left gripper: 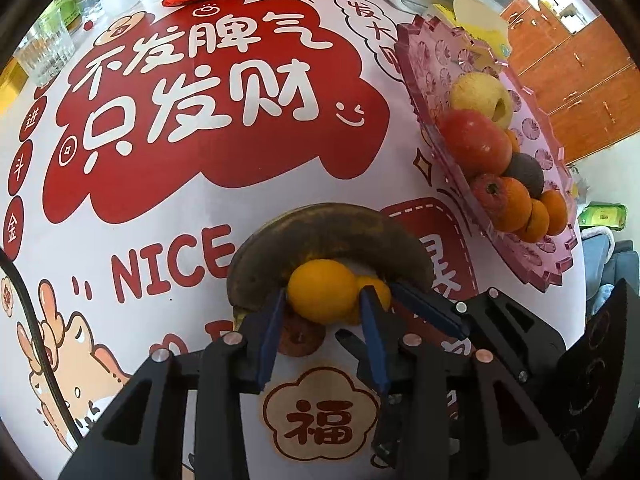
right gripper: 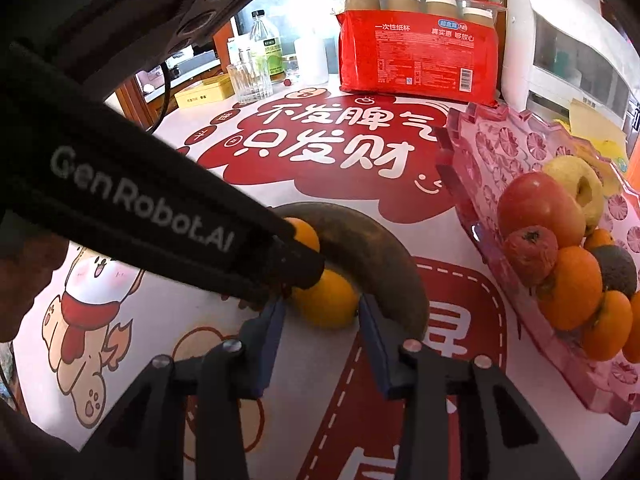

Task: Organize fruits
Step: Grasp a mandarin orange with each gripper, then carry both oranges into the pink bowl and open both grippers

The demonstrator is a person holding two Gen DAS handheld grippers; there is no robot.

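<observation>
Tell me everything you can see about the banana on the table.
The banana is overripe: its peel is dark brown, nearly black, with dull yellow traces at the edges. It lies flat on the printed tablecloth, unpeeled, curved like an arch around two oranges that touch its inner side. It sits left of the pink fruit tray. No gripper holds it.

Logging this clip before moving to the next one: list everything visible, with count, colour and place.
banana: 1, dark brown, on table, curved around loose oranges
loose oranges: 2, orange-yellow, inside banana's curve
fruit tray: 1, pink, table's right side
tray fruit: one red, one pale yellow, one dark, several orange
red packet: 1, far table edge
glass: 1, clear, far left
tablecloth: white with red print
left gripper: fingers either side of one orange
right gripper: fingers either side of other orange
</observation>
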